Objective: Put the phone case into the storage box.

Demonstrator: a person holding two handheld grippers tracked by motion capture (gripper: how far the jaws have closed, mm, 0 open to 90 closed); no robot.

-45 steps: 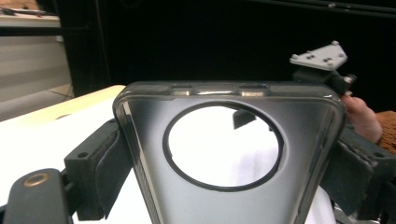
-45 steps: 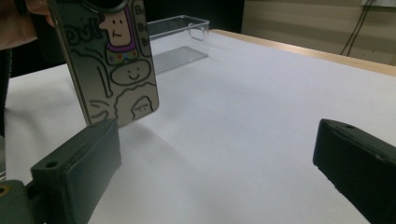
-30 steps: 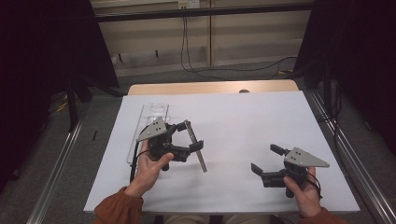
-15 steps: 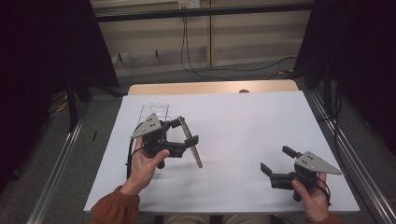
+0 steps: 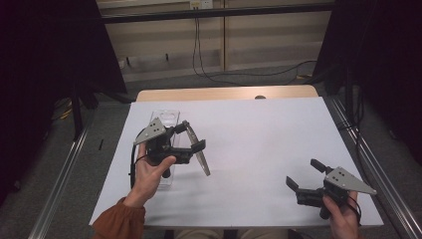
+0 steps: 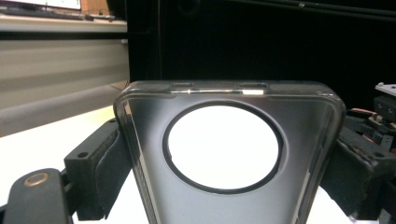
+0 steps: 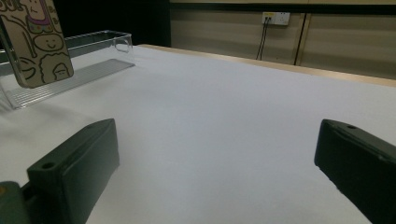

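My left gripper (image 5: pixel 194 135) is shut on a dark translucent phone case (image 5: pixel 200 155), held up above the white table (image 5: pixel 259 134) at centre left. The case tilts down toward the near side. In the left gripper view the case (image 6: pixel 149 126) stands between both pads (image 6: pixel 105 158), and its large round camera hole shows the table through it. From the right gripper view the case's other face (image 7: pixel 35 42) carries a cartoon print. My right gripper (image 5: pixel 303 173) rests low at the near right, open with nothing between its jaws (image 7: pixel 215 158).
A clear plastic tray (image 5: pixel 168 118) lies lengthwise at the table's left, under and behind the left hand; in the right gripper view the tray (image 7: pixel 79 65) is at far left. Metal rails (image 5: pixel 64 169) run along both table sides. Cables hang at the back wall.
The right gripper has drawn back toward the near right corner. The left gripper has shifted slightly left with the case, which now tilts more.
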